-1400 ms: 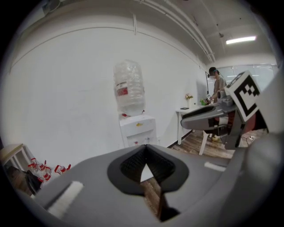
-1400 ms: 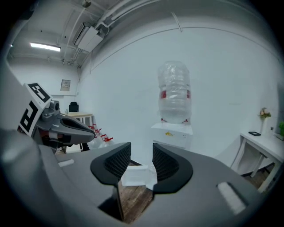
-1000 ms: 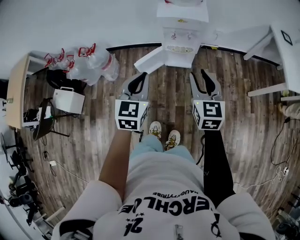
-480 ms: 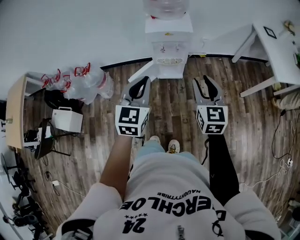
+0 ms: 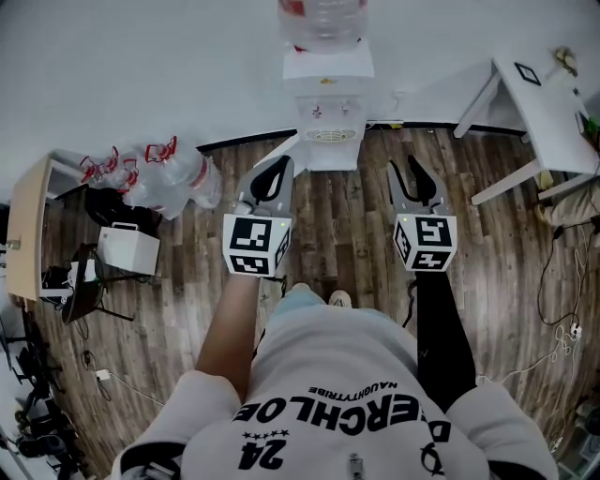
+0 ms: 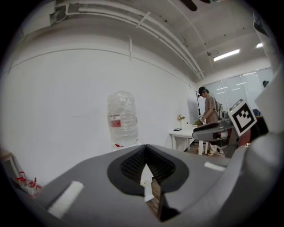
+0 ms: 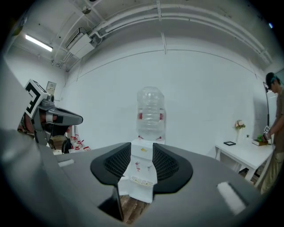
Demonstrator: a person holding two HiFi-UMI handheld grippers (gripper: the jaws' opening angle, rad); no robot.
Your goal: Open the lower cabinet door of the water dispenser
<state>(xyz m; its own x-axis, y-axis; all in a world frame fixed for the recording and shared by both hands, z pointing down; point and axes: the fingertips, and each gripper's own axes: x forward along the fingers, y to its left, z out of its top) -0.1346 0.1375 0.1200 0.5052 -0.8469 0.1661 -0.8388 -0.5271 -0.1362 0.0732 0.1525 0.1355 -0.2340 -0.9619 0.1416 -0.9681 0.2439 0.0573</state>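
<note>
**Water dispenser: lower door open, both grippers clear of it**

Far left of the water dispenser (image 5: 328, 112), a light wooden cabinet (image 5: 26, 202) with flat panel sides stands by the wall. Nearer the dispenser lies a cluster of clear, ribbed plastic bottles (image 5: 164, 169) with red handles. A small white boxy case (image 5: 127, 248) sits in front of them. The floor (image 5: 347, 216) is dark wood-grain planking.

The left gripper (image 5: 277, 164) is held in front of the dispenser, slightly to its left. It has a smooth grey shell, black ribbed pads and a black-and-white marker cube. In its own view the left gripper (image 6: 145, 148) has its jaws closed tip to tip, with nothing between them.

The dispenser is a smooth white box against the white wall, with a clear ribbed bottle (image 5: 321, 19) inverted on top. Its lower cabinet door (image 5: 284, 146), a flat white panel, stands swung out to the dispenser's left. Neither gripper touches it.

The right gripper (image 5: 410, 173) is held in front of the dispenser, slightly to its right. Its own view shows the right gripper (image 7: 142, 148) with jaws apart and empty, and the dispenser well beyond the gap.

Right of the dispenser stands a white table (image 5: 544, 84) with slanted legs, and a person (image 6: 211, 111) stands at it. Thin cables (image 5: 562, 328) trail on the floor farther right.
</note>
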